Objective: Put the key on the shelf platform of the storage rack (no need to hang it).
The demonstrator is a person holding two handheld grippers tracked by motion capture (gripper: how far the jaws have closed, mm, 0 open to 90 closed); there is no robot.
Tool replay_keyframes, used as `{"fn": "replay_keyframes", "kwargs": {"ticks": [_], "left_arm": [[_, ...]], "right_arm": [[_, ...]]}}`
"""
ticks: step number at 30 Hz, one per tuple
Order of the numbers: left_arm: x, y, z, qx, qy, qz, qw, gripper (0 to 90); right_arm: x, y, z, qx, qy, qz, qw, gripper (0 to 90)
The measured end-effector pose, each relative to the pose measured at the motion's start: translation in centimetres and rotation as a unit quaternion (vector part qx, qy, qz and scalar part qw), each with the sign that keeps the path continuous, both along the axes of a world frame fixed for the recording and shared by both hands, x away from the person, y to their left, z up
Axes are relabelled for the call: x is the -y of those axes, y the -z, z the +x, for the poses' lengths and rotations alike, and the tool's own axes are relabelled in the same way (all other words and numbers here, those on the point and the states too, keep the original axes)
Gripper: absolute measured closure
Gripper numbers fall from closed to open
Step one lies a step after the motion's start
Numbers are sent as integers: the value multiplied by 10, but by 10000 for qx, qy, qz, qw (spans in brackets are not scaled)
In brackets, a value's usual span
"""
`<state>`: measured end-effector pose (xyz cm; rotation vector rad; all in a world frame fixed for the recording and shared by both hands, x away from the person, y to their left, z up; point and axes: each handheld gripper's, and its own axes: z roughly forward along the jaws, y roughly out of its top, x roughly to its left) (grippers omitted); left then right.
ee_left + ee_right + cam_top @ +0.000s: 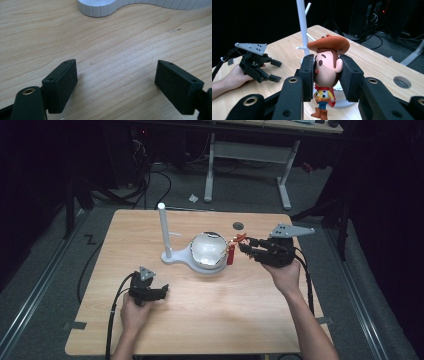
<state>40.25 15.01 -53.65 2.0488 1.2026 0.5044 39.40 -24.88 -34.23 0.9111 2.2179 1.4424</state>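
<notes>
Your right gripper (327, 72) is holding a little cowboy toy (327, 72) by its big head. The two black jaws press on both sides of the head, and the toy's brown hat sticks up above them. Its small body, red scarf and boots hang down below the jaws. In the high view your right gripper (246, 247) is up over the right part of the wooden table (210, 320), and the cowboy toy (233, 251) hangs just beside the white bowl (207, 249). You cannot tell if the toy touches the bowl. The bowl sits on a white stand (172, 256) with a tall white pole (164, 227) on its left end. Your left gripper (161, 291) rests low on the table near the front left, well apart from the toy. In the left gripper view its jaws stand wide apart with only bare wood between them, and the ribbed edge of the white stand (100, 8) is at the top. A small round hole (238, 225) is in the table behind the bowl.
</notes>
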Motion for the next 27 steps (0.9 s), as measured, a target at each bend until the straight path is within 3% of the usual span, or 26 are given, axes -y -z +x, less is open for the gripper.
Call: {"fn": "replay_keyframes", "kwargs": {"ticks": [14, 27], "left_arm": [[0, 0, 0, 1, 4, 3, 10000, 188], [0, 0, 0, -6, 2, -10, 10000, 188]], "right_arm": [[-23, -9, 19, 0, -149, -15, 9999, 665], [-39, -10, 41, -68, -33, -82, 9999, 665]]}}
